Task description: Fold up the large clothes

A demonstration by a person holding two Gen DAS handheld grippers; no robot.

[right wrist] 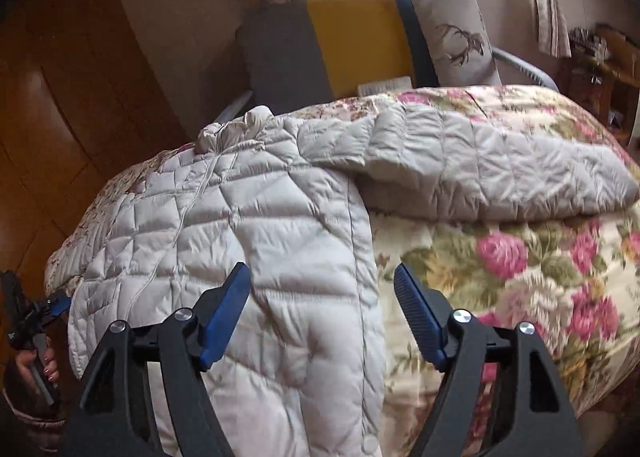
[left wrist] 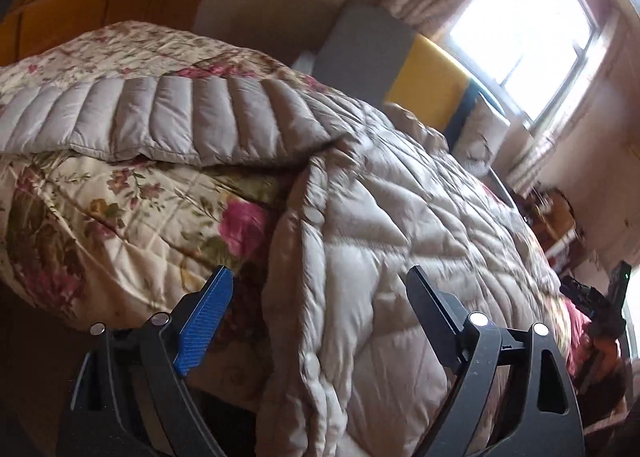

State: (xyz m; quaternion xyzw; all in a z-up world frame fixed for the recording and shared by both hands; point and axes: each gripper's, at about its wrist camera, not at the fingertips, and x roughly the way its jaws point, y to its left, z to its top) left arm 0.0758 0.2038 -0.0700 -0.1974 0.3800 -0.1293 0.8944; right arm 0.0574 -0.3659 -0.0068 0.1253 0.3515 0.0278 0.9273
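A long beige quilted down coat (left wrist: 400, 225) lies spread on a floral bedspread (left wrist: 100, 217), its hem hanging over the near edge of the bed. One sleeve (left wrist: 168, 117) lies stretched out to the left. My left gripper (left wrist: 320, 289) is open, its fingers either side of the coat's left edge near the hem, not gripping. In the right wrist view the coat body (right wrist: 260, 225) fills the left half and the other sleeve (right wrist: 480, 165) lies out to the right. My right gripper (right wrist: 322, 289) is open above the coat's right edge. The left gripper also shows at the far left (right wrist: 36, 317).
A yellow and grey headboard (right wrist: 352, 41) and a deer-print pillow (right wrist: 452, 33) stand behind the bed. A bright window (left wrist: 520, 13) with curtains is beyond. A wooden wardrobe (right wrist: 60, 97) is on the left, a cluttered wooden shelf (right wrist: 600, 65) on the right.
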